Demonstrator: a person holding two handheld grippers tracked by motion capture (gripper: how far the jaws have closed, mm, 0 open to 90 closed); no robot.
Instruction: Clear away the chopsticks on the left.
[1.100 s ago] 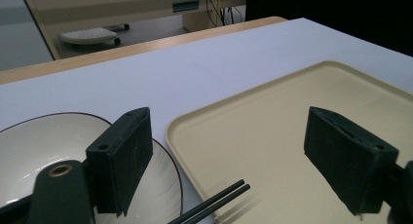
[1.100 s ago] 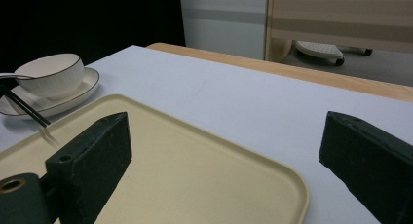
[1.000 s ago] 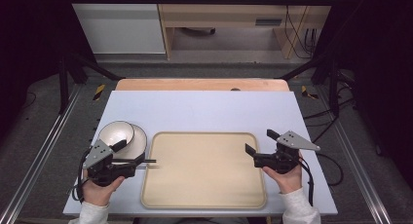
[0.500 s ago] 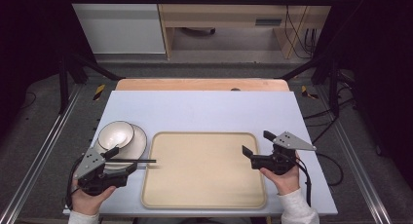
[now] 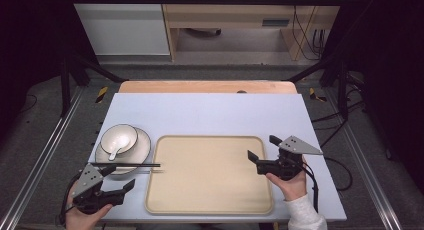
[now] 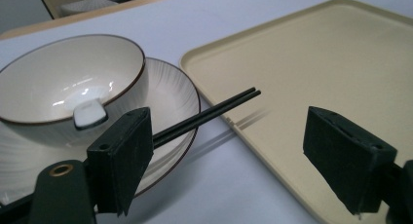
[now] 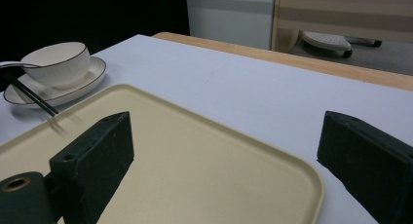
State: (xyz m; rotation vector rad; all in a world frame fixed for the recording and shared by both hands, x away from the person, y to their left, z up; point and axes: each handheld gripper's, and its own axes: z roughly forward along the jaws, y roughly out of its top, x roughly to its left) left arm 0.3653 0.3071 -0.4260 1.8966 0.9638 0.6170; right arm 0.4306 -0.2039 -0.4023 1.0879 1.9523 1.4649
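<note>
Left gripper (image 5: 116, 182): jaws wide apart, gripping nothing, hovering at the table's near left corner just short of the plate.
Right gripper (image 5: 259, 156): jaws apart and empty, held over the right edge of the tray (image 5: 210, 210).
Chopsticks (image 5: 131, 165): a black pair resting across the near rim of the plate (image 5: 143, 148), tips reaching over the tray's left edge.
Bowl (image 5: 119, 138): stood on the plate, a white spoon (image 5: 114, 152) leaning inside.
Risk: the chopsticks looked loosely balanced; a nudge from the left jaw could roll them off the rim or split the pair.
Second risk: closing on one stick alone would probably leave the other behind.
Hard to tell: the left jaw hid the chopsticks' (image 6: 209, 113) near ends in the left gripper view.
</note>
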